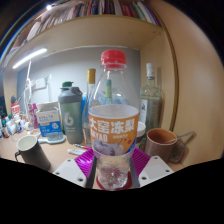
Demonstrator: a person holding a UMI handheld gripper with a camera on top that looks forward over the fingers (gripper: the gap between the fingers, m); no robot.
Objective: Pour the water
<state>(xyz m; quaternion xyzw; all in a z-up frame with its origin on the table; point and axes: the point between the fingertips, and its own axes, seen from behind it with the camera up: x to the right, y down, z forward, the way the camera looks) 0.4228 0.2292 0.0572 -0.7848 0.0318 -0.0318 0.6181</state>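
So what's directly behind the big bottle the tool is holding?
A yellow-capped bottle rises behind the red-capped bottle held between the tool fingers; a clear bottle stands alongside. Their lower parts are covered.

A long lamp [30, 57] at ten o'clock glows white and makes glare. The room looks warm and a bit dim. Straight things bend near the sides, soft and blurry.

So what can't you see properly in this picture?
- Gripper view: the bottle covers the table straight ahead and most of the yellow-capped bottle behind it.
- Whether the bottle's red cap is tight or loose.
- The cup is seen side-on, so what's inside is hidden.
- Jar labels are too small to read.
- The fingers press the bottle.
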